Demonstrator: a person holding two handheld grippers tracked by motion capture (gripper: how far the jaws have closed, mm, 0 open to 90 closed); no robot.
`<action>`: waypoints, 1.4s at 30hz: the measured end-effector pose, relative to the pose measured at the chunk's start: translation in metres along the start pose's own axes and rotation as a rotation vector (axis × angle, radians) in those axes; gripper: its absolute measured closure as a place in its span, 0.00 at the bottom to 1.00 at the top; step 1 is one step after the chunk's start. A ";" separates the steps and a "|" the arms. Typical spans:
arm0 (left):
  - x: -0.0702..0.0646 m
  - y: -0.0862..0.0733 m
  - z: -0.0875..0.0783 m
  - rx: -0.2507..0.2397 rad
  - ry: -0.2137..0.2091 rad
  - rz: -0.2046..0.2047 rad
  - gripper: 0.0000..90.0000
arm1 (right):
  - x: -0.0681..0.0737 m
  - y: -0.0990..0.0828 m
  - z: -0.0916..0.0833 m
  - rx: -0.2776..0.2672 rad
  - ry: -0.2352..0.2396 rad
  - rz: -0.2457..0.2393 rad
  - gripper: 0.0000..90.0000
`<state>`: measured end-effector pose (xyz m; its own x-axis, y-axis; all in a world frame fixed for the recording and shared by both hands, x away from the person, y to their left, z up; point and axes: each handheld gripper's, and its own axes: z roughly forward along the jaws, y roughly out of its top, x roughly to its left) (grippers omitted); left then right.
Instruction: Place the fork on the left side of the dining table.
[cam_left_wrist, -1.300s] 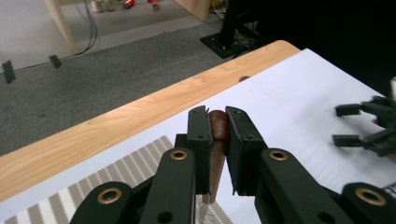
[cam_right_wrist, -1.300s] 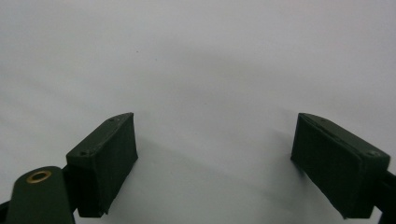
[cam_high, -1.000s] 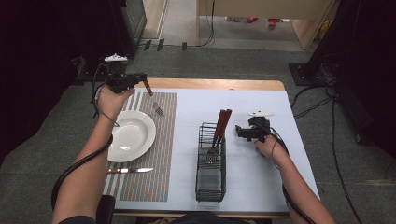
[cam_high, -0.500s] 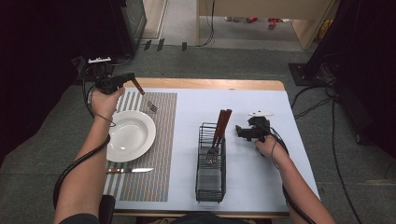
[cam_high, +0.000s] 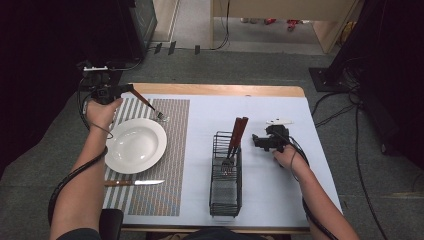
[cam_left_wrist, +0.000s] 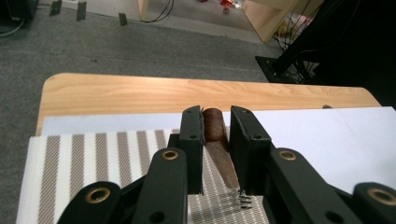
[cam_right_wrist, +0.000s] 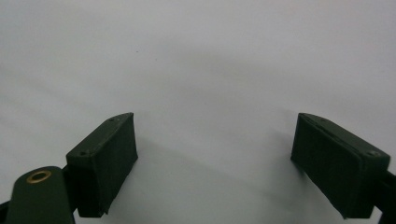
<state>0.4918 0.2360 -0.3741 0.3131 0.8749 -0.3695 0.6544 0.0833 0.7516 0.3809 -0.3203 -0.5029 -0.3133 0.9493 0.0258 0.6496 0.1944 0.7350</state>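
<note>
My left gripper (cam_high: 120, 91) has its two jaws clamped on the brown wooden handle of one metal fork (cam_high: 150, 106), held at the far left of the table; the tines dip toward the brown-and-white striped woven placemat (cam_high: 175, 145), and whether they touch it I cannot tell; in the left gripper view the same fork (cam_left_wrist: 218, 149) runs between my jaws; one round white plate (cam_high: 135, 145) sits on that mat, with one wooden-handled table knife (cam_high: 134, 183) lying nearer me; one black wire cutlery basket (cam_high: 225, 175) stands on the white table cover (cam_high: 280, 200), holding two brown-handled utensils (cam_high: 237, 137); my right gripper (cam_high: 260, 142) rests just beside the basket, jaws spread wide and empty.
</note>
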 end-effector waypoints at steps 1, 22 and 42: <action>0.003 -0.002 0.000 -0.003 -0.008 -0.010 0.85 | 0.000 0.000 0.000 0.000 0.000 0.000 0.15; 0.047 -0.026 0.003 0.022 -0.002 -0.112 0.78 | 0.000 0.000 0.000 -0.001 0.000 0.000 0.15; 0.065 -0.043 0.007 0.052 0.036 -0.108 0.70 | 0.000 0.000 0.000 -0.001 0.000 0.000 0.15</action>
<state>0.4886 0.2860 -0.4338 0.2139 0.8790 -0.4263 0.7184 0.1541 0.6783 0.3810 -0.3203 -0.5030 -0.3133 0.9493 0.0264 0.6493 0.1938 0.7354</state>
